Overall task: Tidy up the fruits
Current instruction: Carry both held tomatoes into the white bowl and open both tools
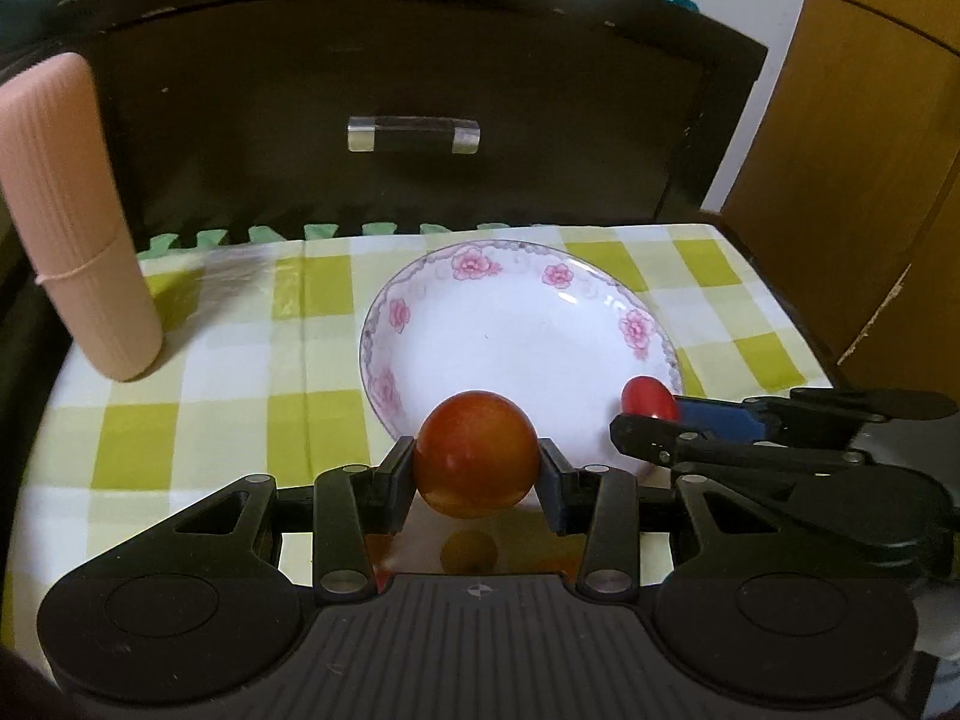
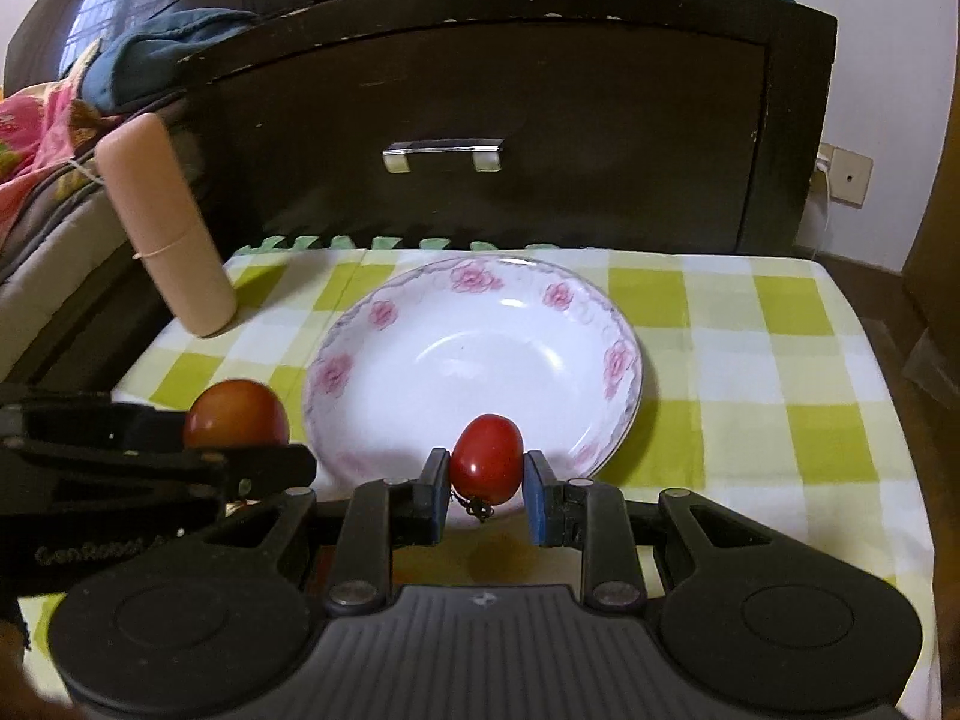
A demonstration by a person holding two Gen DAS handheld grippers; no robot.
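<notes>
- Left tool (image 1: 478, 468): clamped on a round orange-red fruit (image 1: 478, 453), held at the near rim of the floral plate (image 1: 600, 276).
- Right tool (image 2: 487, 480): clamped on a small red tomato (image 2: 486, 467), above the same plate's near edge.
- Plate: on the checked table (image 2: 750, 360).

Black linkage gripper (image 2: 486, 480), blue-padded fingers (image 2: 538, 501), silver pivot screws, ribbed base.

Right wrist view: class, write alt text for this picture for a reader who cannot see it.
The right gripper pinches a small red tomato just in front of an empty white plate with pink flowers on a green-checked tablecloth. At left, the left gripper holds a larger orange-red fruit; a dark drawer front stands behind.
</notes>
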